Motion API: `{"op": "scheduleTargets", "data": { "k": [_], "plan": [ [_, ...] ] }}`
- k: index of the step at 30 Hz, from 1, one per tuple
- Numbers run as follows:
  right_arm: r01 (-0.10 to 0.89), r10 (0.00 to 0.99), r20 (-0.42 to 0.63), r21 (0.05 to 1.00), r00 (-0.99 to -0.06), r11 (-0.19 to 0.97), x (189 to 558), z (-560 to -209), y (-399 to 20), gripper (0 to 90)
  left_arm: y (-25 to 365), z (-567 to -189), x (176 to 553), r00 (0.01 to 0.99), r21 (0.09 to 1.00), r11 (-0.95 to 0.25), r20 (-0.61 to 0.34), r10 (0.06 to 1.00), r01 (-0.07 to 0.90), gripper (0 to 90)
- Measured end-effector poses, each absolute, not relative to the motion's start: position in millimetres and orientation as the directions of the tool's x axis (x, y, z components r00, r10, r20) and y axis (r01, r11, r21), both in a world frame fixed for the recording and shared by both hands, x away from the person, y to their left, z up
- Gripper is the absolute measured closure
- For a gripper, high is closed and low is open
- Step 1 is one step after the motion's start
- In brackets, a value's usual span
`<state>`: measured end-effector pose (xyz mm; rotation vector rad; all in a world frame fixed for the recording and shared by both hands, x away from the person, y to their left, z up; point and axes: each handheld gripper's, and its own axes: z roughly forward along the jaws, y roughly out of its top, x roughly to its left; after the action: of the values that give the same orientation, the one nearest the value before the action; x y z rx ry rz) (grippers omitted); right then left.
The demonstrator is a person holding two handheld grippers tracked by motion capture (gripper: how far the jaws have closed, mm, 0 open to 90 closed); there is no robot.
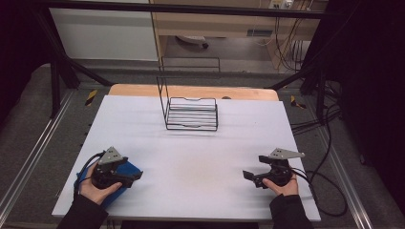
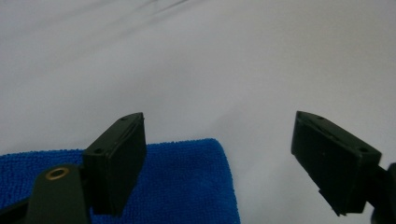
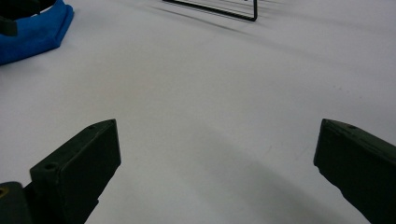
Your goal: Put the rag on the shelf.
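Tongs, high view: left tongs rest low at the near left of the table, held in the person's left hand; right tongs sit at the near right in the right hand. Each pair points inward, toward the middle of the table, and the two are well apart.
Cloth, high view: blue cloth lies flat under and just behind the left tongs at the near left edge, mostly covered by the hand and tool. Its visible part runs slantwise, from the near-left edge toward the table's middle, one corner pointing to the right.
Rack, high view: black wire rack stands at the far middle of the table, its tall frame upright on the left side, well apart from both tongs.
Left tongs, left gripper view: released, jaws wide apart with nothing between them; left tongs hover over bare table.
Cloth, left gripper view: blue cloth lies under the left-hand jaw, its edge ending between the jaws; the right-hand jaw is over bare table.
Right tongs, right gripper view: released, jaws wide apart over bare table; right tongs grasp nothing.
Cloth, right gripper view: blue cloth at the upper left corner, far off.
Rack, right gripper view: base of the black wire rack at the top edge.
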<state>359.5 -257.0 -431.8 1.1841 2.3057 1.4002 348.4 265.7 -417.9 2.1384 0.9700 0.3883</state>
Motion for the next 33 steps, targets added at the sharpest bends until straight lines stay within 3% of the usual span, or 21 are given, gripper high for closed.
{"op": "scheduleTargets", "data": {
  "k": [7,16,33],
  "plan": [
    [0.528,0.719,0.219,0.816,-0.659,0.236,360,-431,-258,1.2,263,-419,342,0.661,0.705,-0.461,-0.015,0.750,0.539,33.1],
    [0.532,0.720,0.216,0.811,-0.660,0.244,360,-433,-257,1.2,261,-427,342,0.653,0.666,-0.478,-0.019,0.757,0.573,57.0],
    [0.535,0.721,0.214,0.807,-0.659,0.250,361,-434,-256,1.2,256,-441,347,0.593,0.645,-0.462,0.016,0.805,0.609,71.3]
  ]
}}
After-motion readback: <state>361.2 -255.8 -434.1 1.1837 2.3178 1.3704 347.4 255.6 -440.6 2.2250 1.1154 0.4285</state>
